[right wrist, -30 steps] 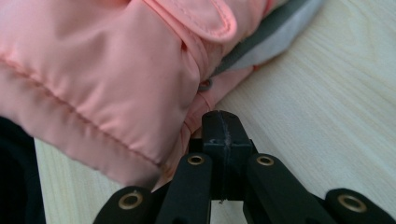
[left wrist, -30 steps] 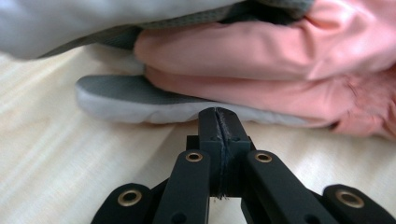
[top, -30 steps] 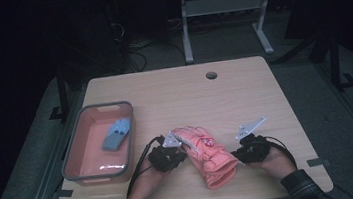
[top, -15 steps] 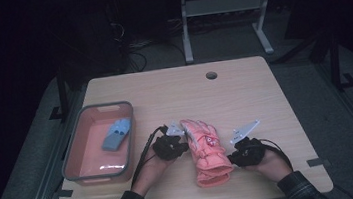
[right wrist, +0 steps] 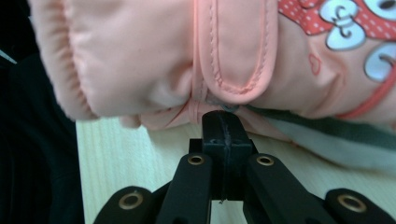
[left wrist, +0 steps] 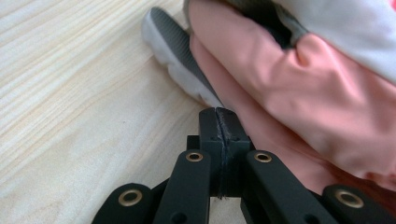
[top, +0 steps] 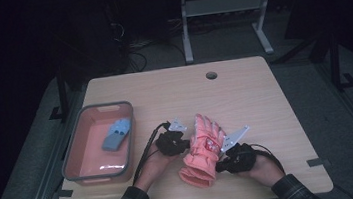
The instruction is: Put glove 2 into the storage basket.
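A pink glove with white bow prints lies tilted near the table's front edge, its fingers pointing away from me. My left gripper meets it from the left. Seen close in the left gripper view, the jaws of that gripper are pressed together at the edge of the glove, beside its grey and white thumb. My right gripper comes in from the right near the cuff. Its jaws are shut at the lower seam of the glove, just under the strap.
A pink tray with a grey rim sits at the front left and holds a blue glove. The wooden table has a cable hole near its far edge. A metal stand and cables sit on the dark floor beyond.
Both hands drew closer together. The glove turned with them: its fingers swung from the upper left to point away from me, and the cuff came toward the front edge.
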